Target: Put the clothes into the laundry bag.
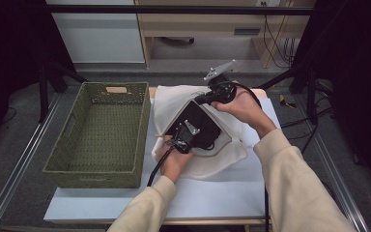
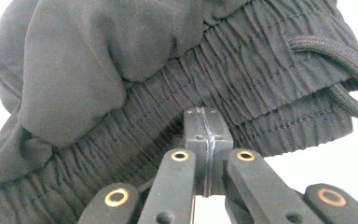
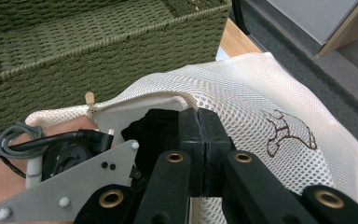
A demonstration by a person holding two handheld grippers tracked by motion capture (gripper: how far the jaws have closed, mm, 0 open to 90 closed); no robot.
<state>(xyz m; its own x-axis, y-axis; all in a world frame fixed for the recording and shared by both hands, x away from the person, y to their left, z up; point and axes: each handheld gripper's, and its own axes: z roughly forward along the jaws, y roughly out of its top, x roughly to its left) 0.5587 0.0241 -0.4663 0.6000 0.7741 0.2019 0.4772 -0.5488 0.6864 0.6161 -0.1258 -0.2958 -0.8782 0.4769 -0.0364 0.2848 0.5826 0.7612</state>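
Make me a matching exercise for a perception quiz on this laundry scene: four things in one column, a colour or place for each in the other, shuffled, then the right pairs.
Things:
1. woven basket
2. mesh laundry bag
3. drawstring shorts
4. right tongs

Descriptions:
A. black, with a gathered elastic waistband
B. olive green, at the table's left
C. shut on the rim of the bag's opening
D. cream white, with a small brown embroidered motif

Pairs: 1-B, 2-D, 3-A, 4-C
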